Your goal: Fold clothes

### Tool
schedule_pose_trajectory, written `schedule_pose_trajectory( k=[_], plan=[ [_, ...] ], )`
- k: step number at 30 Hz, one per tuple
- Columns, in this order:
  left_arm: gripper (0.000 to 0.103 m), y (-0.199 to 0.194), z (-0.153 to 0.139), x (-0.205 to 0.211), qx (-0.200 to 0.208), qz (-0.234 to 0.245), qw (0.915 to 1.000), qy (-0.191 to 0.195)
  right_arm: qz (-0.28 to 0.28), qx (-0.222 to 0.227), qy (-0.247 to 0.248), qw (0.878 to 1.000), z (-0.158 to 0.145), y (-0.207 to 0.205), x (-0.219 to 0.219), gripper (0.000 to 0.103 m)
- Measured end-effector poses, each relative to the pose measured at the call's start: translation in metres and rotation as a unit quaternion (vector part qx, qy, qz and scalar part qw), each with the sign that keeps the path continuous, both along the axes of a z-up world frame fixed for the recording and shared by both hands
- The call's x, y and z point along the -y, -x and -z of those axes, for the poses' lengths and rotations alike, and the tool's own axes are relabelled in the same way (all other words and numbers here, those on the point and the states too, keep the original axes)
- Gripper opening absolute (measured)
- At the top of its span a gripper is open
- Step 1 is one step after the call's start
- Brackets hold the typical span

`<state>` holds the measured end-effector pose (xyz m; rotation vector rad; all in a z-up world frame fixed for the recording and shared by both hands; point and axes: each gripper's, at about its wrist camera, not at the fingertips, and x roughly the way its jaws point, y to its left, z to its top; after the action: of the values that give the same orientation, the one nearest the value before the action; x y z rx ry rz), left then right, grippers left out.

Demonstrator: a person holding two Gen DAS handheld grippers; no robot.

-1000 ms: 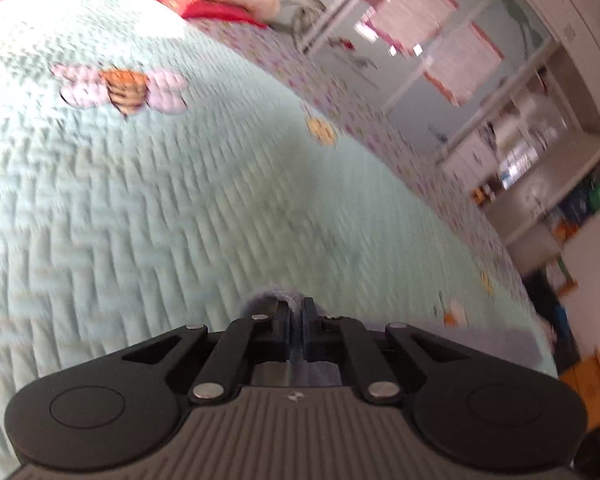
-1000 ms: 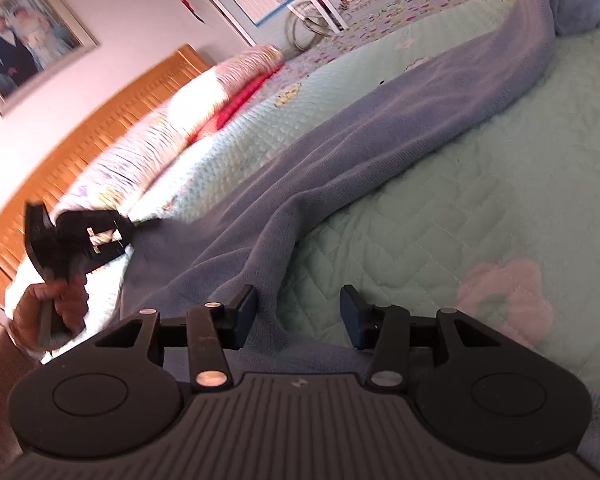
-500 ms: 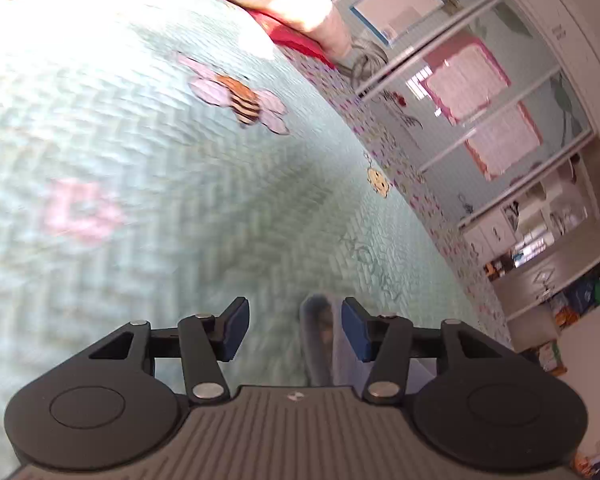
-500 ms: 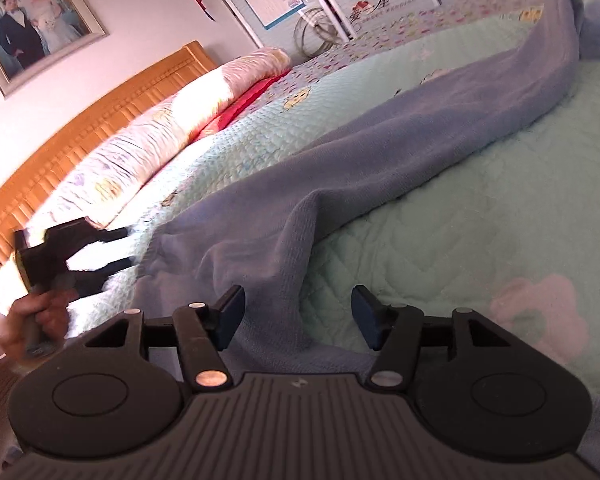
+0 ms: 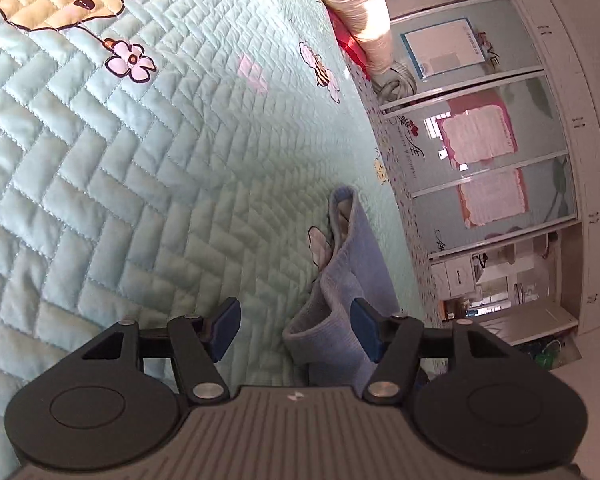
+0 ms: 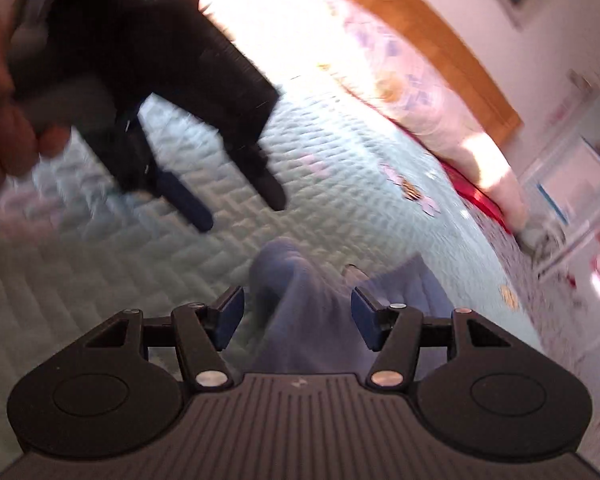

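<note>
Both grippers, left [image 5: 294,330] and right [image 6: 298,318], gape with jaws just opened, gripping nothing; blue garment [image 5: 350,276] lies rumpled between them on quilt [image 5: 120,184].

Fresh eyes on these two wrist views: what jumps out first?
The pale green quilted bedspread with cartoon sheep, flowers and bees fills both views. A rumpled blue terry-cloth garment lies on it, running up from between the open jaws of the left gripper; the right gripper hangs open over the same cloth. In the blurred right wrist view, a hand at upper left holds the other black gripper, with an orange wooden headboard behind.
</note>
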<state>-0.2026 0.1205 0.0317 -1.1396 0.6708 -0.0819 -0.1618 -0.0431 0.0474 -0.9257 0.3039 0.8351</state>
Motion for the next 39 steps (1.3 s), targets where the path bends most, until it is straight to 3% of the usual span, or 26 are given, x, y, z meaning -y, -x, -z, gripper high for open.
schedule_pose_trajectory(
  k=[2, 3, 4, 7, 8, 10, 12, 14, 19, 24, 29, 33, 39],
  plan=[
    [0.064, -0.001, 0.002, -0.001, 0.002, 0.01, 0.9999, 0.007, -0.029, 0.041, 0.056, 0.997, 0.015, -0.002, -0.015, 0.044],
    [0.066, -0.001, 0.004, -0.001, 0.004, 0.013, 0.9998, 0.017, -0.033, 0.056, 0.067, 0.996, 0.017, -0.002, -0.016, 0.008],
    [0.067, -0.002, 0.007, -0.001, 0.008, 0.016, 0.9993, 0.033, -0.008, 0.024, 0.024, 0.999, 0.006, -0.011, -0.008, 0.003],
    [0.07, -0.004, 0.014, 0.0, 0.018, 0.025, 0.9963, 0.081, 0.067, -0.072, -0.103, 0.99, -0.029, -0.036, 0.015, 0.003],
    [0.07, -0.004, 0.017, 0.001, 0.021, 0.028, 0.9947, 0.097, 0.091, -0.106, -0.147, 0.979, -0.04, -0.045, 0.024, 0.003],
    [0.07, -0.016, 0.022, 0.007, 0.027, 0.043, 0.989, 0.139, 0.13, -0.183, -0.24, 0.944, -0.057, -0.063, 0.053, 0.003],
    [0.07, -0.03, 0.028, 0.015, 0.028, 0.058, 0.9809, 0.183, 0.149, -0.211, -0.287, 0.923, -0.064, -0.071, 0.07, 0.003],
    [0.07, -0.043, 0.035, 0.022, 0.02, 0.061, 0.9731, 0.221, 0.156, -0.216, -0.303, 0.915, -0.066, -0.07, 0.077, 0.003],
    [0.072, -0.059, 0.046, 0.031, 0.015, 0.056, 0.9591, 0.277, 0.142, -0.177, -0.279, 0.933, -0.063, -0.049, 0.062, 0.003],
    [0.071, -0.058, 0.049, 0.027, -0.018, 0.058, 0.9572, 0.283, 0.12, -0.116, -0.233, 0.958, -0.051, -0.015, 0.051, 0.003],
    [0.071, -0.058, 0.039, 0.023, -0.045, 0.075, 0.9667, 0.241, 0.119, -0.076, -0.216, 0.966, -0.045, -0.005, 0.048, 0.003],
    [0.071, -0.068, 0.032, 0.023, -0.088, 0.101, 0.968, 0.212, 0.108, -0.041, -0.187, 0.976, -0.036, 0.005, 0.045, 0.003],
    [0.071, -0.092, 0.002, 0.024, -0.164, 0.164, 0.9679, 0.097, 0.074, 0.037, -0.13, 0.988, -0.02, 0.026, 0.041, 0.003]
  ],
)
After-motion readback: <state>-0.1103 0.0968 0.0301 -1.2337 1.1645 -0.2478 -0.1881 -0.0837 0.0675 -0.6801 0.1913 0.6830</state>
